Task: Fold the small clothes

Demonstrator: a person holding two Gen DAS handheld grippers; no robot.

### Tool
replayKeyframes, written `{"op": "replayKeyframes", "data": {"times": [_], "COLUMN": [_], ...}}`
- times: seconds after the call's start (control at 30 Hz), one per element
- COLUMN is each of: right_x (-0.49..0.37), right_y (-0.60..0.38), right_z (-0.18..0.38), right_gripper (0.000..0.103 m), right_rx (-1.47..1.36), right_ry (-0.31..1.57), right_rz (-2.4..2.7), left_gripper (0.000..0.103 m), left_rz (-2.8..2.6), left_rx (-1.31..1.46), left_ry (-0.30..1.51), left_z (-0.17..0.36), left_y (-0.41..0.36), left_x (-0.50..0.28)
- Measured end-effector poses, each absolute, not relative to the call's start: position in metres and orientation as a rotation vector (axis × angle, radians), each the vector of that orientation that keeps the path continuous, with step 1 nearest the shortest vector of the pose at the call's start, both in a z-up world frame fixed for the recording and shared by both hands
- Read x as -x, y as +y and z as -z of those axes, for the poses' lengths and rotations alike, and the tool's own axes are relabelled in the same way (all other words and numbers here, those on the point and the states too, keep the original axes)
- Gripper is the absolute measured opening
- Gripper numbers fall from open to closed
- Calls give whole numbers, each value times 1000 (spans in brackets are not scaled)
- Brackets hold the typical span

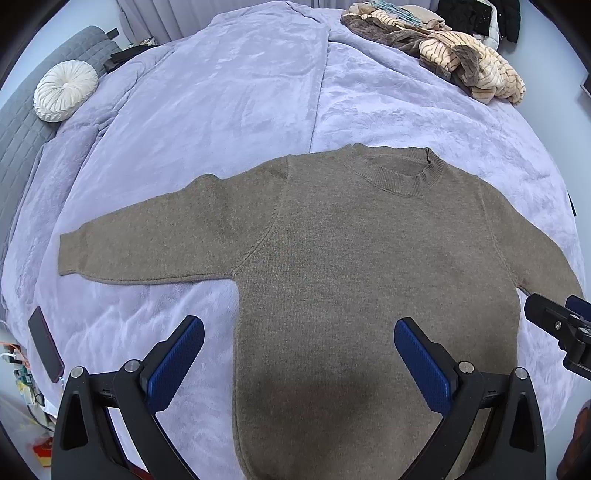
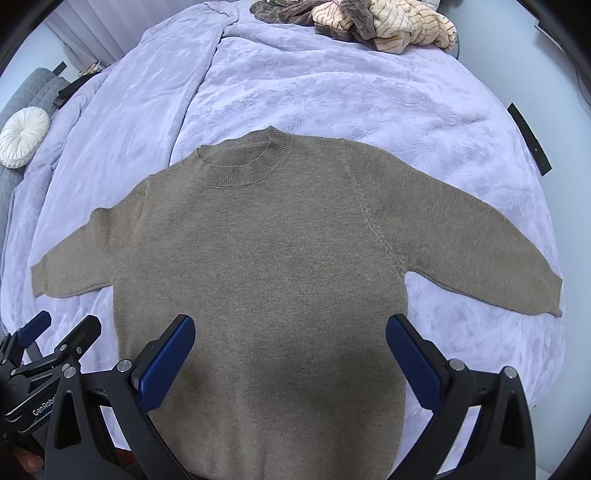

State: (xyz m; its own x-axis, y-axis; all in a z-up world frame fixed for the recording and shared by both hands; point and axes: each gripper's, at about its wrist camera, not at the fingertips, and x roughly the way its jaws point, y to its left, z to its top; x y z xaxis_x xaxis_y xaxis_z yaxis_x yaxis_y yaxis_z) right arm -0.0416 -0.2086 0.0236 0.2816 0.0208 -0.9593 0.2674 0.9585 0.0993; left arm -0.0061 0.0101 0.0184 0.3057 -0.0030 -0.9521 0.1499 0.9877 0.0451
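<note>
A small brown knitted sweater [image 1: 351, 258] [image 2: 266, 266] lies flat and face up on a lilac bedspread [image 1: 229, 92] [image 2: 332, 85], both sleeves spread out sideways, ribbed collar away from me. My left gripper [image 1: 299, 332] hovers open over the sweater's lower left part, its blue pads apart with nothing between them. My right gripper [image 2: 290, 328] hangs open over the lower body of the sweater, also holding nothing. The right gripper [image 1: 554, 317] shows at the right edge of the left wrist view; the left gripper [image 2: 62, 325] shows at the lower left of the right wrist view.
A heap of cream-and-brown striped fluffy clothes [image 1: 454, 55] [image 2: 380, 22] lies at the bed's far right. A round white cushion [image 1: 64, 90] [image 2: 22, 136] rests on a grey headboard at the left. A dark phone [image 1: 46, 343] lies near the bed's left edge.
</note>
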Motion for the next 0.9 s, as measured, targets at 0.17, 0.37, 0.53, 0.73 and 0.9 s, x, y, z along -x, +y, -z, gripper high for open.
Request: {"op": "replayKeyframes", "data": {"times": [0.17,0.37,0.53,0.73,0.9], "right_x": [46,46,47,48,48], "right_y": [-206,-205,-206,-207,-207], "right_z": [-26,-25,-27,-27,-27], "right_gripper": [103,103,103,103,103], "right_rx": [-259,-258,-258,-265,-256], "right_ry": [1277,1318,1303,1307,1298], "right_rz": [166,172,170,166,173], "left_gripper": [103,103,103,103,103], "left_rz": [97,103,103,105,99], "left_rx": [-123,-130,-135,-139,-133], "left_ry": [1257,1254,1257,1256,1258], "left_z": [-21,-22,-22,-22,-22], "left_y": [15,15,13,13,15], "left_x": [9,10,11,13,14]}}
